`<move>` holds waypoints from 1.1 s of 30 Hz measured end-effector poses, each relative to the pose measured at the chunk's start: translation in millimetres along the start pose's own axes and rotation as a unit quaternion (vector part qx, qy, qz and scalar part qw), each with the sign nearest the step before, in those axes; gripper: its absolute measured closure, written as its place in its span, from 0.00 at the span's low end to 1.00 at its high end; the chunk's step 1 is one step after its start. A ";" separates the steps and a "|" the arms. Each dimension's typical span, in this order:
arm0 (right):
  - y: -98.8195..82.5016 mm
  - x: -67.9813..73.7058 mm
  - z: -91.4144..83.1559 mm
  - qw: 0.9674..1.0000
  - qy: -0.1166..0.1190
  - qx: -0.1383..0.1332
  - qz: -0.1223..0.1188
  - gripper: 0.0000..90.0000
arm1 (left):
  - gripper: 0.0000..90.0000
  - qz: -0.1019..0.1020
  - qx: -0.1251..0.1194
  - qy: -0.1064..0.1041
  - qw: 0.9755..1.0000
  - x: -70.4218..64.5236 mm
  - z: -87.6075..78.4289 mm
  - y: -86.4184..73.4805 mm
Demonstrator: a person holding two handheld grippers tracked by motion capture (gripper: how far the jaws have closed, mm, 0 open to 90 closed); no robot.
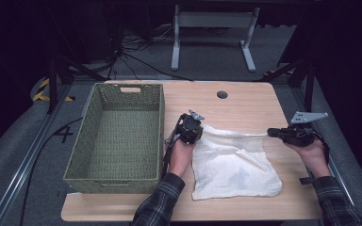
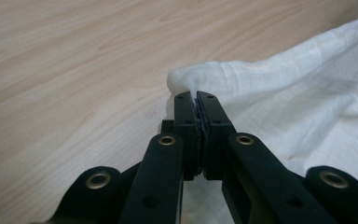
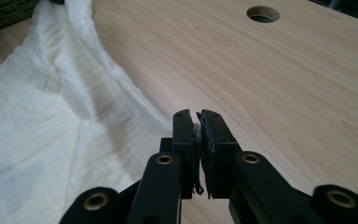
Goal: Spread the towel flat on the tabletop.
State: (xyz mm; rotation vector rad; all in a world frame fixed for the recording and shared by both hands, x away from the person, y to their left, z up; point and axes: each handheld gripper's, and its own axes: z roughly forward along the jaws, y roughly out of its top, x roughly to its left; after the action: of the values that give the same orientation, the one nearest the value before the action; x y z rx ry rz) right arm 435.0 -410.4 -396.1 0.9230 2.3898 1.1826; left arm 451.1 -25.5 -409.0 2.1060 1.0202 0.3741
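Observation:
A white cloth [image 1: 233, 162] lies on the wooden table [image 1: 245, 101], its far edge lifted and stretched between my two grippers. My left gripper [image 1: 199, 133] is shut on the cloth's far left corner; in the left gripper view the cloth [image 2: 279, 93] bunches at the tip of the pressed-together jaws of the left gripper [image 2: 196, 95]. My right gripper [image 1: 269, 133] is shut on the far right corner. In the right gripper view a thin bit of the cloth [image 3: 46, 126] sits pinched between the jaws of the right gripper [image 3: 196, 114].
A green woven basket [image 1: 90, 141] stands at the table's left side, close to my left hand. A round cable hole [image 1: 222, 94] is at the table's far middle. Beyond the table are cables and a white desk frame [image 1: 212, 33] on the floor.

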 end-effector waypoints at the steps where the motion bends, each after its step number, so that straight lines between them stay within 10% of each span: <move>1: 1.5 -1.1 1.7 1.000 -0.003 0.001 0.000 0.94 | 0.97 -0.001 -0.001 0.004 1.000 0.5 2.0 2.0; 11: 2.0 -20.5 18.2 0.998 -0.044 0.000 0.034 0.81 | 0.83 -0.013 0.014 0.045 0.999 6.7 20.9 5.1; 33: -38.6 27.3 24.1 0.995 0.026 0.099 0.003 0.97 | 0.97 0.014 0.083 -0.027 0.996 -27.4 16.3 -45.5</move>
State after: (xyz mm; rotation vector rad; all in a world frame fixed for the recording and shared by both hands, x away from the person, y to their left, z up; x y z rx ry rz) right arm 411.9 -395.2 -441.4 0.9694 2.5836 0.9961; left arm 417.6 -36.6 -451.8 2.2678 1.0220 0.2505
